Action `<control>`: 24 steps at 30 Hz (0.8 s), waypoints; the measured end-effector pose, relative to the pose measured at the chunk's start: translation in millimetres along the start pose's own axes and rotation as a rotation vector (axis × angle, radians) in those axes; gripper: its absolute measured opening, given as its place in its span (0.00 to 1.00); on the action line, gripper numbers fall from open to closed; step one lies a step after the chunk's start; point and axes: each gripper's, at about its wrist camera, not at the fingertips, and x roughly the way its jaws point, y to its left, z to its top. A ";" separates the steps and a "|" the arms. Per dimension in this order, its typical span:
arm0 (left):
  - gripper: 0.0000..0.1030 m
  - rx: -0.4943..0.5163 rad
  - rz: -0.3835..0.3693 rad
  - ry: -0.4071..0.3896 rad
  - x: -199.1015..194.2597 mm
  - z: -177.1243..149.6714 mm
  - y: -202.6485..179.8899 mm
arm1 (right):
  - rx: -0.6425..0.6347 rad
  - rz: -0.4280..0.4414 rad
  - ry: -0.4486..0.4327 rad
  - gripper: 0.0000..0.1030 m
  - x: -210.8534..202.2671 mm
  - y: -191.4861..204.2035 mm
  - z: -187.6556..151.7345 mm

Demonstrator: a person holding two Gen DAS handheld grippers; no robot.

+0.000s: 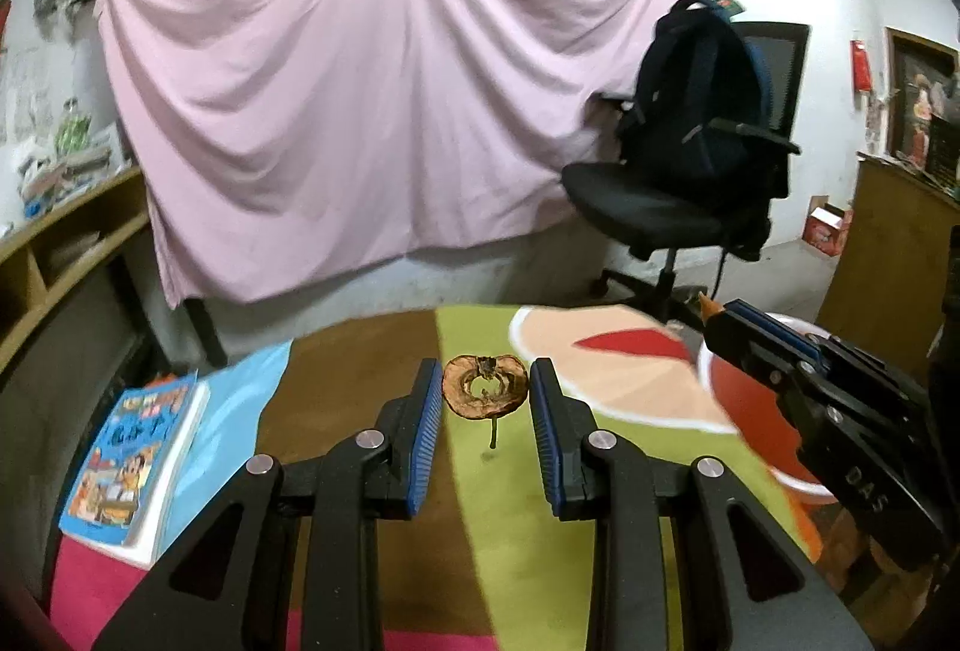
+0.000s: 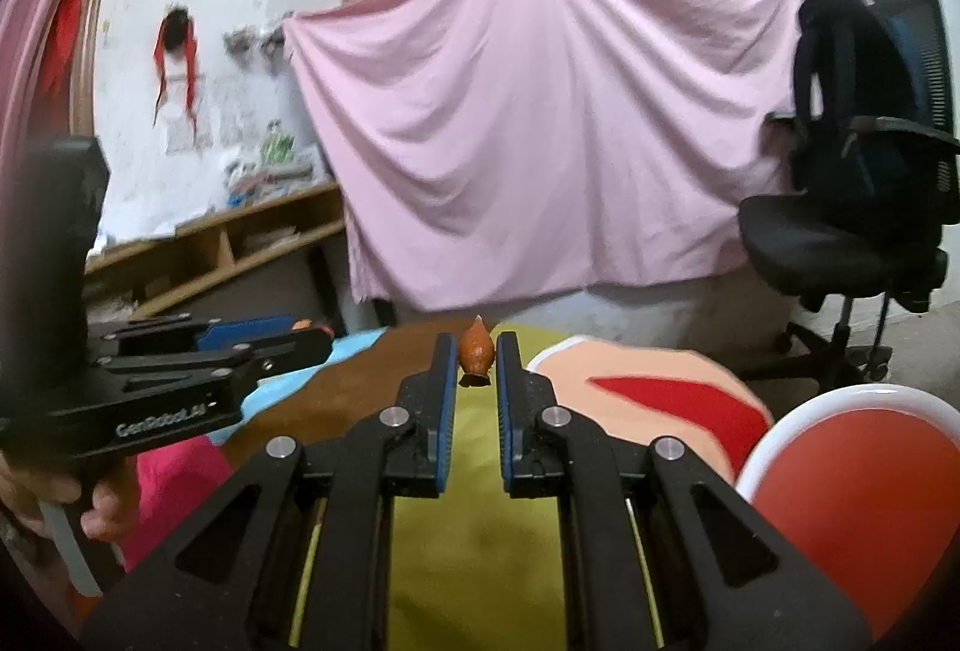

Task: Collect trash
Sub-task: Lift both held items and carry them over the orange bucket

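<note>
A pink sheet (image 1: 384, 99) hides most of the back wall. An office chair (image 1: 678, 207) carries a dark backpack (image 1: 699, 93). The colourful table (image 1: 498, 531) is cut off by the frame, as is the red bowl (image 2: 852, 495). The left gripper (image 1: 485, 399) clamps a browned apple core (image 1: 485, 388) above the table; the right gripper (image 2: 476, 357) pinches a small orange scrap (image 2: 476, 350), too small to identify.

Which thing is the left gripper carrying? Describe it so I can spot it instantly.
Start at the table with the colourful cloth, in front of the pink sheet. Above the cloth, the left gripper holds an apple slice between its blue pads. It is a brown, dried ring with a hole and a thin stem hanging down.
</note>
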 end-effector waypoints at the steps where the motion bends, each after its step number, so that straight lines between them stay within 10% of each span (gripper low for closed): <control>1: 0.25 0.007 -0.005 -0.008 -2.3 1.1 -3.4 | 0.007 -0.011 -0.016 0.40 -5.0 -4.4 1.8; 24: 0.25 0.130 -0.187 -0.130 -11.9 28.8 -118.0 | 0.139 -0.239 -0.225 0.40 -111.5 -101.1 16.5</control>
